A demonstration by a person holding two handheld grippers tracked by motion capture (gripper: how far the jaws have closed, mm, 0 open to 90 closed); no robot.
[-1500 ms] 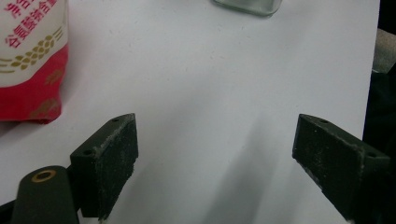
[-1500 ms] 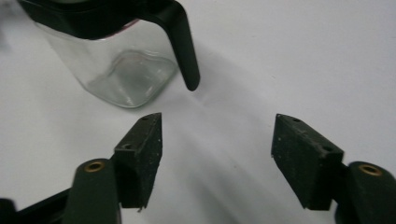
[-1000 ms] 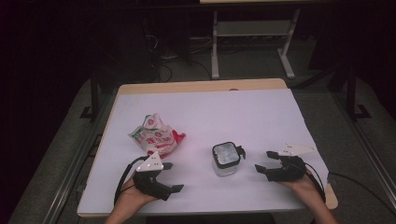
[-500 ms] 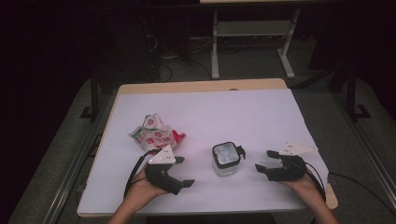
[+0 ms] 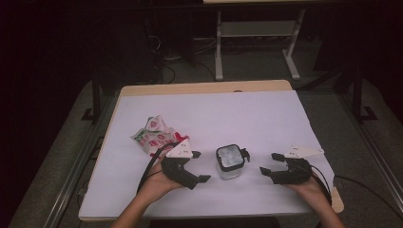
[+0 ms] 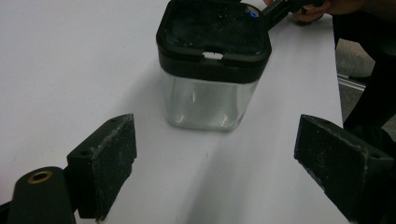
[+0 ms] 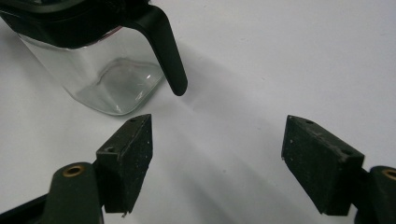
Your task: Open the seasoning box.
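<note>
Clear jar point(image 5: 230, 163) w/ black lid stands upright btwn both grippers for a two-sided grab. Left gripper point(image 5: 196, 166) and right gripper point(image 5: 268, 163): jaws spread, nothing pinched.

jar point(image 5: 230, 161) between tongs, crumpled packet point(image 5: 156, 137) behind

a clear square jar point(image 5: 230, 164) with a black lid and side handle stands upright on the white table point(image 5: 228, 114).
</note>
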